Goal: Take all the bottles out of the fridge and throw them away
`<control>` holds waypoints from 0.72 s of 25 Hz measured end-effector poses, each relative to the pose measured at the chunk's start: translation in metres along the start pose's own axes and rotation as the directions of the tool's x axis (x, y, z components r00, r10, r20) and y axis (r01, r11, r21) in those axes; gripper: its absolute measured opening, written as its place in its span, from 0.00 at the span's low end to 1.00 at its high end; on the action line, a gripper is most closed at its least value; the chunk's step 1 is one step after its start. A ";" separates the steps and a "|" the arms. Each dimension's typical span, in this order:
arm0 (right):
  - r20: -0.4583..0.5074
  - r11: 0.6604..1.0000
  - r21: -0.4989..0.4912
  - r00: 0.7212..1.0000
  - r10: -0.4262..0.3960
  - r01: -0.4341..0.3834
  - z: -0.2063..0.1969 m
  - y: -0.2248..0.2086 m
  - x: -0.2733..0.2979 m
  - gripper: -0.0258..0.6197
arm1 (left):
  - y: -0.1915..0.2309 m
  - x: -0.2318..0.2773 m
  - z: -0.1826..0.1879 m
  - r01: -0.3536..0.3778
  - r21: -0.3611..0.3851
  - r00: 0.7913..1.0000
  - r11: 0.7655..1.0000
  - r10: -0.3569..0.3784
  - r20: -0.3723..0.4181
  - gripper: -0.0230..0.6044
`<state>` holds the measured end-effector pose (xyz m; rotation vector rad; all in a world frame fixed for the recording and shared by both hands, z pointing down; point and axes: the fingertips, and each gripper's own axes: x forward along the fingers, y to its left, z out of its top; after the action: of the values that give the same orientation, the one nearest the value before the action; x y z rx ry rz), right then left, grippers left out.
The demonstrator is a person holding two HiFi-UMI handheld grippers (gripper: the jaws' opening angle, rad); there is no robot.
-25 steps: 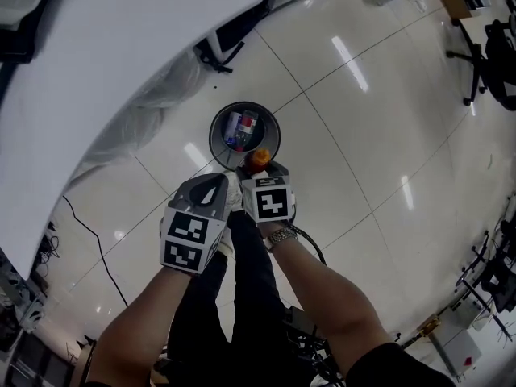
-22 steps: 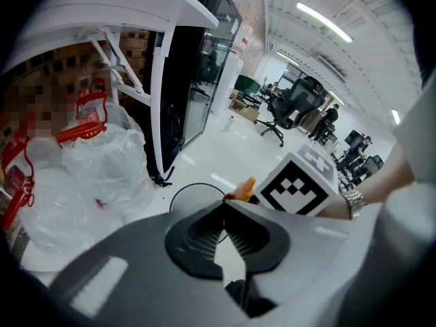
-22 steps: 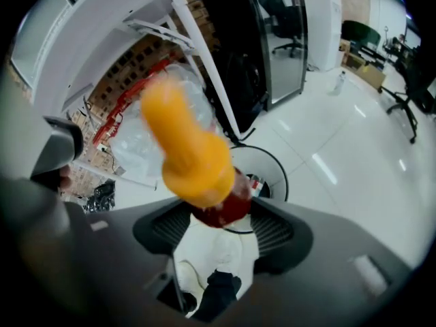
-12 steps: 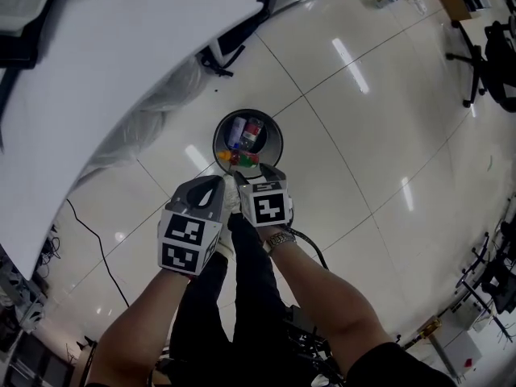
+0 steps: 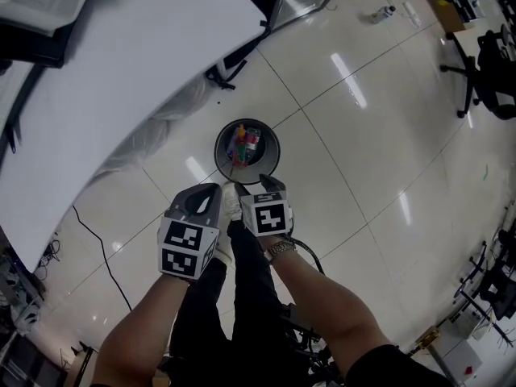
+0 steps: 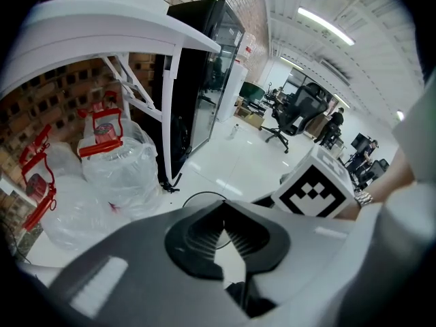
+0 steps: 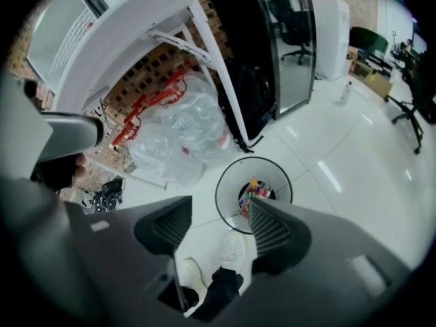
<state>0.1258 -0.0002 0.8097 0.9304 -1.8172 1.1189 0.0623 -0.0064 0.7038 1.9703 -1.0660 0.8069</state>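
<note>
Several bottles (image 5: 243, 145) lie heaped in the round bin (image 5: 218, 153) on the tiled floor, seen from above as I stand over it with both tools held close together just short of its rim. The right gripper (image 5: 270, 181) hangs with its jaws spread wide and nothing between them. Its own view looks through the gap to the bin and my white shoes (image 7: 230, 252). The left gripper (image 5: 213, 190) is clenched, tips meeting, and it too carries nothing.

I judge this to be the end of a drop: both tools are empty and the colourful load is in the bin. The black glass-door cabinet (image 6: 201, 73) beyond the white table (image 5: 121, 71), which I take to be the fridge, stands well apart from the bin. No view shows its shelves, so I cannot say how many bottles remain inside.

The next move, as I read it, calls for turning away from the bin and back toward that cabinet. I would also release the left jaws on the way, so that either tool can take a bottle. The clear plastic bags (image 6: 116, 165) under the table sit beside that path and should be given room.
</note>
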 end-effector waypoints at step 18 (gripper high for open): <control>0.120 0.986 -0.164 0.991 0.054 -0.033 0.058 0.075 -0.108 0.45 | -0.007 -0.109 0.048 -0.087 -0.012 0.988 0.996 0.087 0.127 0.04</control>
<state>0.0911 -0.0091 0.6707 0.8848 -2.0056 0.9414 0.0272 0.0009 0.5899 2.0040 -1.2353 0.7303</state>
